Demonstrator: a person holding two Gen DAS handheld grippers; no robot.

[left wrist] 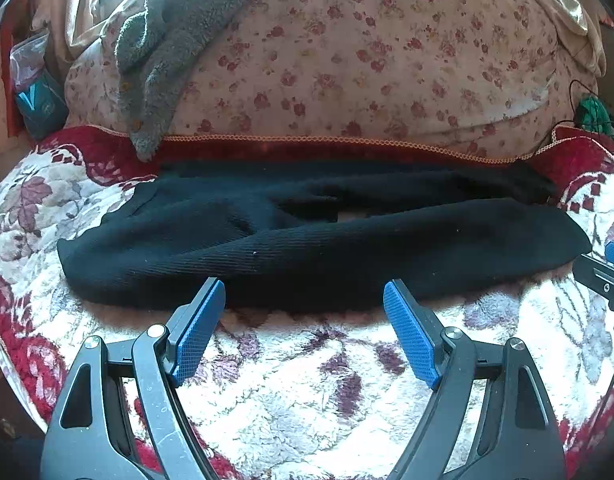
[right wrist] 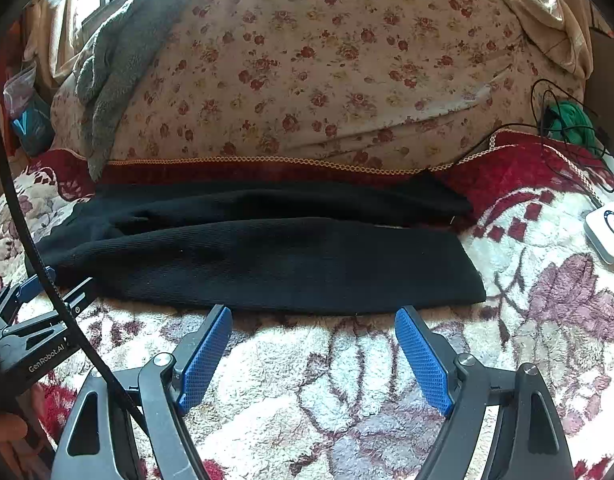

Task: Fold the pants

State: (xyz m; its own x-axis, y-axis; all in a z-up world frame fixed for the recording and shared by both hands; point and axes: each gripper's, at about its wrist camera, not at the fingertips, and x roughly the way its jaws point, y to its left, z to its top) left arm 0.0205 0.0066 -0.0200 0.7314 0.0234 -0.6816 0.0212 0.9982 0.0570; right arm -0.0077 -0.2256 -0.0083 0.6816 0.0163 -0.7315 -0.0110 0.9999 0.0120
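Black pants [left wrist: 323, 248] lie lengthwise across frame centre on the floral blanket [left wrist: 307, 392]. My left tongs [left wrist: 304, 298] and right tongs [right wrist: 313, 322] gape wide, empty. I judge: pinch near edge, both layers.

Both wrist views low, facing pants [left wrist: 307, 248]

Near you, the fleecy blanket [right wrist: 307, 400] lies bare up to the pants [right wrist: 267, 268]. Behind them the floral quilt [right wrist: 327, 80] blocks you; a white device [right wrist: 607, 232] sits right.
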